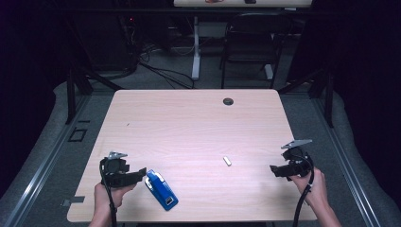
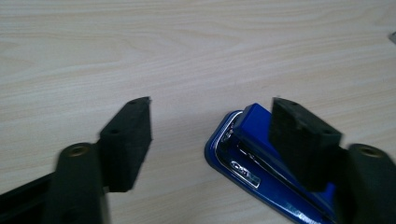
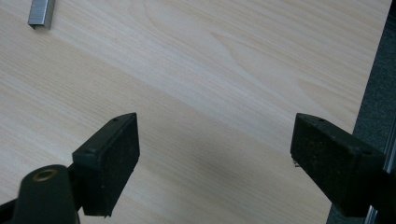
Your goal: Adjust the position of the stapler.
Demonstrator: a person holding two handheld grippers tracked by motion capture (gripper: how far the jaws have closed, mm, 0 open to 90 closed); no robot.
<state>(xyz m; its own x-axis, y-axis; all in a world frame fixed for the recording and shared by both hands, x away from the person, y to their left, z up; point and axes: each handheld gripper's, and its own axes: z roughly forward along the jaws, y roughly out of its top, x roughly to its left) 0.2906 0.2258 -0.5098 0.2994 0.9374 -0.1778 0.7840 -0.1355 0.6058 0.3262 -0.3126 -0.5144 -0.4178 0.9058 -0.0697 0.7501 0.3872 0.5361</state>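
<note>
Stapler (image 1: 161,189), blue with a metal top strip, is seen lying flat near the front edge of the counter (image 1: 189,118), angled with one end toward the left gripper (image 1: 142,174). That gripper is held level just above the wood at the front left corner, gripped from below by the person's left hand (image 1: 111,194), and is pointed toward the right, at the stapler's near end. Its jaws are parted; in the left gripper view the stapler (image 2: 252,158) is seen partly behind one jaw, and whether that jaw touches it cannot be told, while the other jaw is well clear of it.

A strip of staples (image 1: 227,161) is seen lying by itself on the wood, between the two grippers. The right gripper (image 1: 274,170) is held low near the front right edge by the right hand (image 1: 314,187), pointed leftward, with the jaws spread wide and nothing between them. In the right gripper view the strip of staples (image 3: 41,14) lies well ahead of them.
</note>
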